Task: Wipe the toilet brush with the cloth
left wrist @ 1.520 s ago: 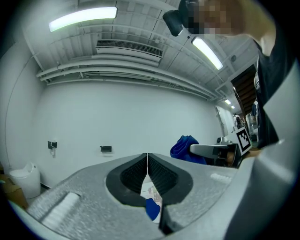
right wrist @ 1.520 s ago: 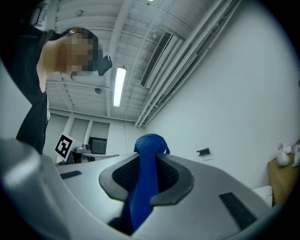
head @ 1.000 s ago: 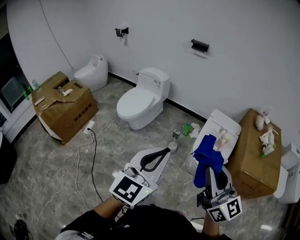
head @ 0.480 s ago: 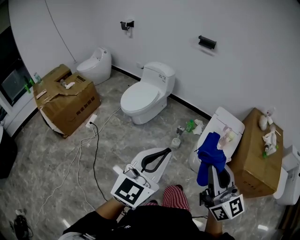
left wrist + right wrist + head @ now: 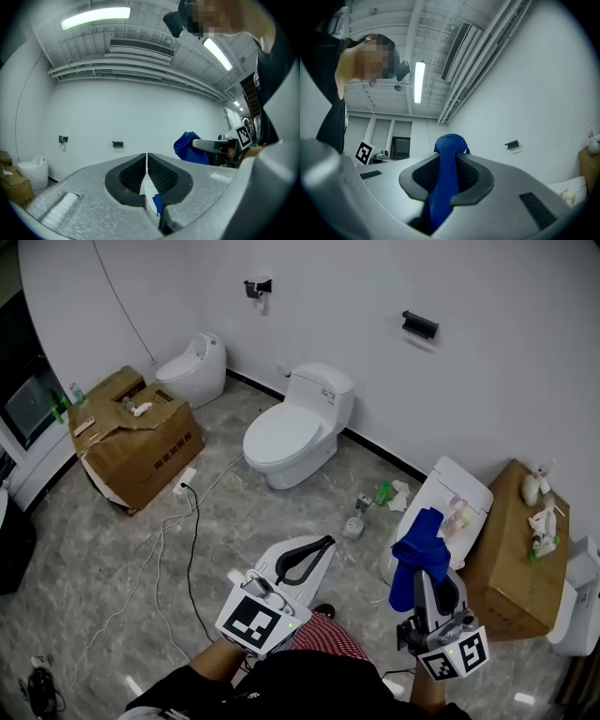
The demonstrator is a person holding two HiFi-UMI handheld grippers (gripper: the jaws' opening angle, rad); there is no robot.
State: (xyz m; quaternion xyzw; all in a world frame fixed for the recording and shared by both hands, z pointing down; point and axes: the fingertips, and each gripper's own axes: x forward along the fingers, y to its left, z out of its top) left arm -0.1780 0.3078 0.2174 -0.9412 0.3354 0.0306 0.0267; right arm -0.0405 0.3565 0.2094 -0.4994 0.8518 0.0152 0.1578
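My right gripper (image 5: 427,579) is shut on a blue cloth (image 5: 419,555), which stands up out of its jaws and droops over them. In the right gripper view the cloth (image 5: 446,165) fills the gap between the pads. My left gripper (image 5: 322,546) is shut with nothing in it, and its pads meet in the left gripper view (image 5: 146,158). That view also shows the cloth (image 5: 187,146) off to the right. A small grey pot with a handle (image 5: 354,522) stands on the floor ahead of both grippers; it is too small to tell whether it is the toilet brush.
A white toilet (image 5: 291,432) stands by the wall, with a smaller one (image 5: 192,367) at the far left. Cardboard boxes sit at the left (image 5: 136,442) and right (image 5: 511,545). A white toilet (image 5: 445,498) is by the right box. Cables (image 5: 183,521) trail over the floor.
The room has slid a little in the head view as both grippers shifted slightly. A red-patterned leg has come into view below. Both jaws stayed shut, the cloth still held.
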